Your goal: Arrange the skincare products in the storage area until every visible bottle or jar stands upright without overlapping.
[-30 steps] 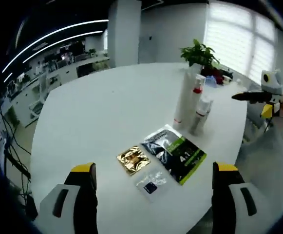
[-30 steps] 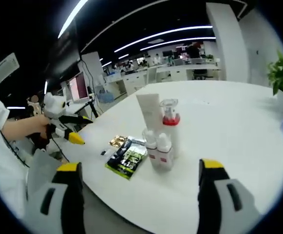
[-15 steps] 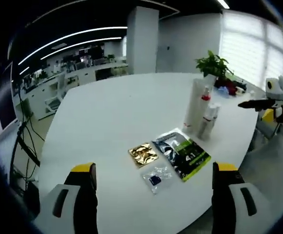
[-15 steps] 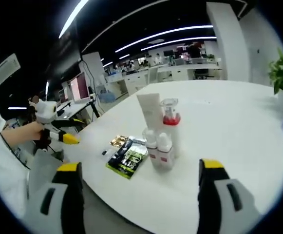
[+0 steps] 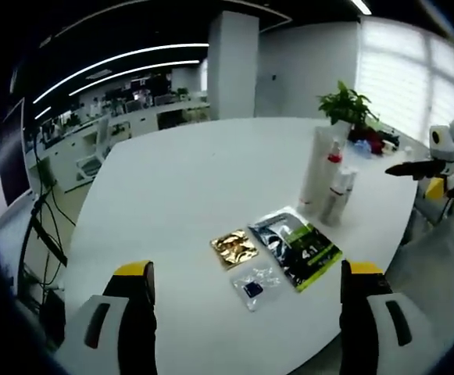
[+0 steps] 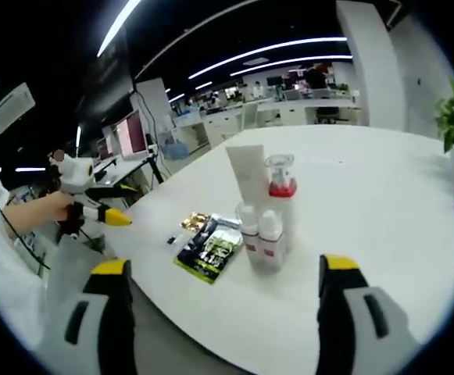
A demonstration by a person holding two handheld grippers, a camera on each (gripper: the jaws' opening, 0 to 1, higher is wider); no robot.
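Note:
Several skincare containers stand upright in a tight cluster on the white table (image 5: 180,180): a tall white tube (image 5: 317,168), a pump bottle with a red collar (image 5: 334,156) and small white bottles (image 5: 341,195). In the right gripper view the tube (image 6: 250,176), pump bottle (image 6: 280,191) and two small bottles (image 6: 259,234) stand straight ahead. My left gripper (image 5: 248,273) is open, off the near table edge, holding nothing. My right gripper (image 6: 225,266) is open and empty, well short of the bottles. It also shows as the right gripper (image 5: 422,166) beyond the table's right edge.
Flat sachets lie beside the bottles: a gold one (image 5: 234,248), a dark and green packet (image 5: 297,246) and a small clear one (image 5: 252,285). A potted plant (image 5: 345,105) stands at the far side. A hand (image 6: 43,212) holds the left gripper (image 6: 101,211).
Both views have shifted slightly with the hands. The bottles and sachets have kept their places on the table, and both grippers have stayed open.

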